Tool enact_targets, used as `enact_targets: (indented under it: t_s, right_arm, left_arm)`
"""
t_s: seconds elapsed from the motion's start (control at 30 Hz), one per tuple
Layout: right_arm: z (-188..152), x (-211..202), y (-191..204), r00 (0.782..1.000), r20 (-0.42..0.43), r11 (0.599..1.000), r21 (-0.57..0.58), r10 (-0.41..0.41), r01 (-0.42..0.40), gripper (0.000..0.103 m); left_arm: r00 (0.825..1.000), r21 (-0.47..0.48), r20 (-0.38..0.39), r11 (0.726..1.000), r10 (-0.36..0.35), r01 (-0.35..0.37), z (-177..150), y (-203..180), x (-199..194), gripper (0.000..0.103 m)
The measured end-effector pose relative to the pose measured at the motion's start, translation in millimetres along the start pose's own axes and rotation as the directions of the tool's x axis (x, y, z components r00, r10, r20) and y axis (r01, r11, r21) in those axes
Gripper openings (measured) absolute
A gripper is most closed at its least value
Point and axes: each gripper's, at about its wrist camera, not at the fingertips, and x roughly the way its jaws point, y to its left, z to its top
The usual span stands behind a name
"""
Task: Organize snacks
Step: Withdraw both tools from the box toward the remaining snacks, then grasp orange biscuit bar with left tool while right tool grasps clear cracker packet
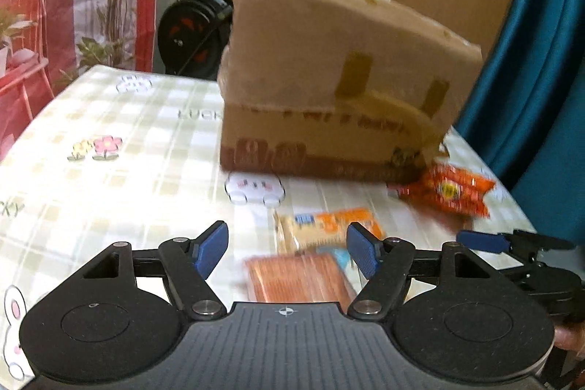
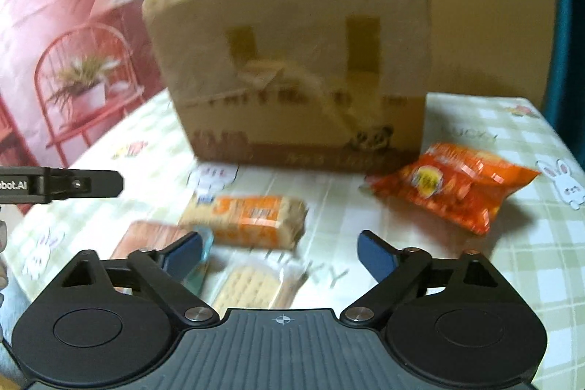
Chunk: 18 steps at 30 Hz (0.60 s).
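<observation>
Both grippers, left gripper (image 1: 287, 249) and right gripper (image 2: 281, 254), hang wide-jawed and empty above snack packets (image 2: 245, 220) before a cardboard box (image 2: 292, 68).

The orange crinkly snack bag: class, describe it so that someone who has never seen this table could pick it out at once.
Find the big cardboard box standing on the checked tablecloth. At the box's front right corner in the right wrist view lies the orange crinkly snack bag. Unlike the block-shaped biscuit packs nearer the middle, it is a puffy, shiny pouch with a yellow round logo.
</observation>
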Motion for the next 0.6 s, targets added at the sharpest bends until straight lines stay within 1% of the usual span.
enact_targets:
  t_s: [0.2, 0.37, 0.6]
  right_arm:
    - [-11.9, 11.1, 10.5, 0.998, -0.062, 0.999, -0.052, -0.017, 0.014, 0.089]
    - [-15.8, 13.6, 13.4, 0.997, -0.073, 0.999, -0.052, -0.003, 0.0, 0.088]
    - [-17.2, 18.0, 14.7, 0.995, -0.105, 0.999, -0.051, -0.003, -0.003, 0.087]
  left_arm:
    - [1.0, 0.022, -0.016, 1.0, -0.002, 0.002, -14.7, -3.7, -2.1, 0.073]
    - [1.0, 0.01, -0.021, 1.0, 0.005, -0.005, -21.0, -0.1, -6.3, 0.073]
    - [0.999, -0.005, -0.044, 1.0, 0.01, -0.01, -23.0, 0.0, -0.6, 0.073]
